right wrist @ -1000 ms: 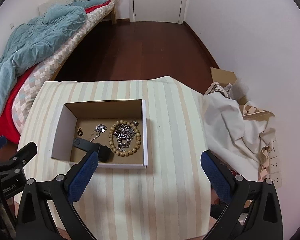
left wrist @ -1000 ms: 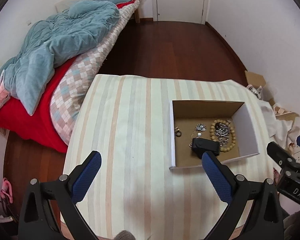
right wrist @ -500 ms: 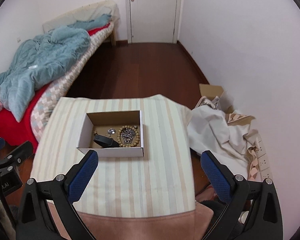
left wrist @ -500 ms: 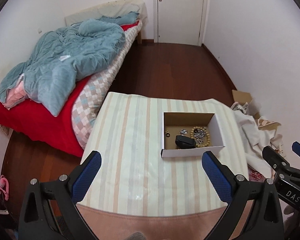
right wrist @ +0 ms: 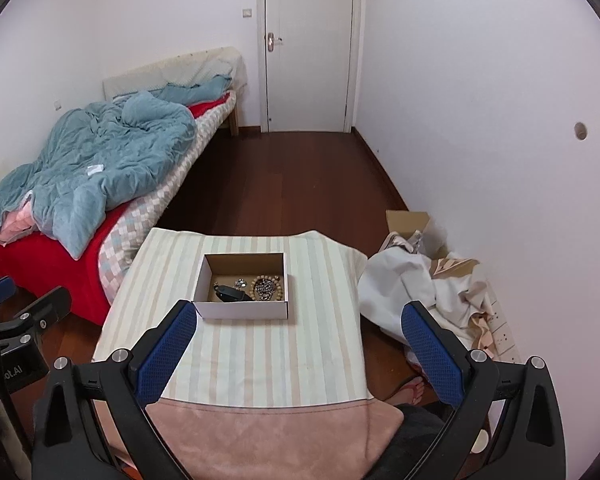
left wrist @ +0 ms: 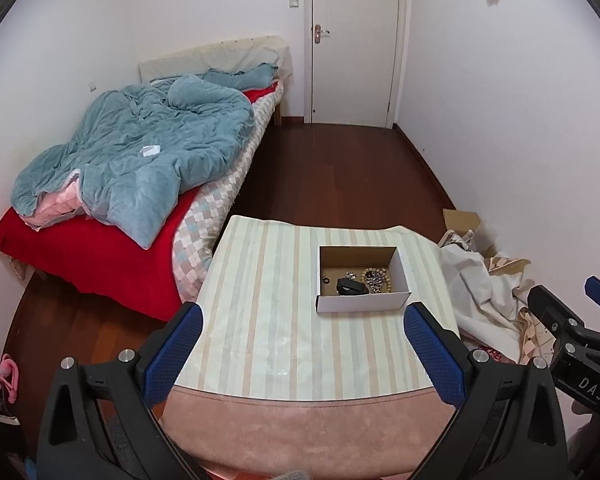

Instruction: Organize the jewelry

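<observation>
Both grippers, left gripper and right gripper, are empty and spread wide, the box of jewelry lying ahead, nearer the right one.

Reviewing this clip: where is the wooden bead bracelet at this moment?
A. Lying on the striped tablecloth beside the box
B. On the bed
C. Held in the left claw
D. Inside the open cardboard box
D. The bead bracelet lies on the floor of the open cardboard box with the other pieces, while both the left claw and right claw are open and hold nothing.
</observation>
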Demonstrator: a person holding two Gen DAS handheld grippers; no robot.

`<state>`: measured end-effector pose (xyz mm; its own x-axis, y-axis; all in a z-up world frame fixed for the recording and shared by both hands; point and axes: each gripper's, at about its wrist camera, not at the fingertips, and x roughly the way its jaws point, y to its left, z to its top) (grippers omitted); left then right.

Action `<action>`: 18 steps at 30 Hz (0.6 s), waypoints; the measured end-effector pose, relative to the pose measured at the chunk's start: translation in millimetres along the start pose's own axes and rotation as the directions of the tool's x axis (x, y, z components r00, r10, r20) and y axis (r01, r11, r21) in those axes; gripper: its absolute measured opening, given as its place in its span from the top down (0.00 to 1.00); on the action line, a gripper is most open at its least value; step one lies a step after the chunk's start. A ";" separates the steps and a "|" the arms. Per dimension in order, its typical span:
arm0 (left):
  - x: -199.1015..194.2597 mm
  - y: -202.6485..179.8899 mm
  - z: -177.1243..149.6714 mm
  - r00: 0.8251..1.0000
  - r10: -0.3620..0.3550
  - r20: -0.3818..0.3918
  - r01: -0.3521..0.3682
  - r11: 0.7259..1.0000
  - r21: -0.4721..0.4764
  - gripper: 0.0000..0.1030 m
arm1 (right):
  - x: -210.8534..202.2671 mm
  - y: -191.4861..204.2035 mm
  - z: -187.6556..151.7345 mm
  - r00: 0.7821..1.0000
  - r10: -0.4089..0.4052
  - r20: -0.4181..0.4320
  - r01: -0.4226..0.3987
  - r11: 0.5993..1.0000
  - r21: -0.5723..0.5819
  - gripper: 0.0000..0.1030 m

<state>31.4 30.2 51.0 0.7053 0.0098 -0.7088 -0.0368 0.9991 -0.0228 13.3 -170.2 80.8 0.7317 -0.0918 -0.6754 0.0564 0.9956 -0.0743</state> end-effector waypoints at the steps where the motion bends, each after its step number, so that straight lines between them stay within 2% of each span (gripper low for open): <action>1: -4.0 -0.3 -0.3 1.000 0.002 0.004 -0.002 1.000 0.001 0.00 | -8.5 -0.1 -1.0 1.000 0.002 0.007 -0.002 1.000 0.000 0.00; 9: -28.7 -1.8 -1.8 1.000 -0.019 0.014 0.019 1.000 -0.007 0.00 | -43.3 5.5 -7.1 1.000 0.018 0.020 -0.018 1.000 -0.022 0.00; 18: -21.4 -1.9 0.2 1.000 -0.009 0.008 0.009 1.000 -0.010 0.00 | -27.5 4.0 0.8 1.000 -0.002 0.011 0.003 1.000 -0.026 0.00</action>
<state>16.5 28.2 66.3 0.7113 0.0014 -0.7029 -0.0373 0.9987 -0.0359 -6.1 -163.7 99.6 0.7392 -0.0940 -0.6669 0.0408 0.9946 -0.0950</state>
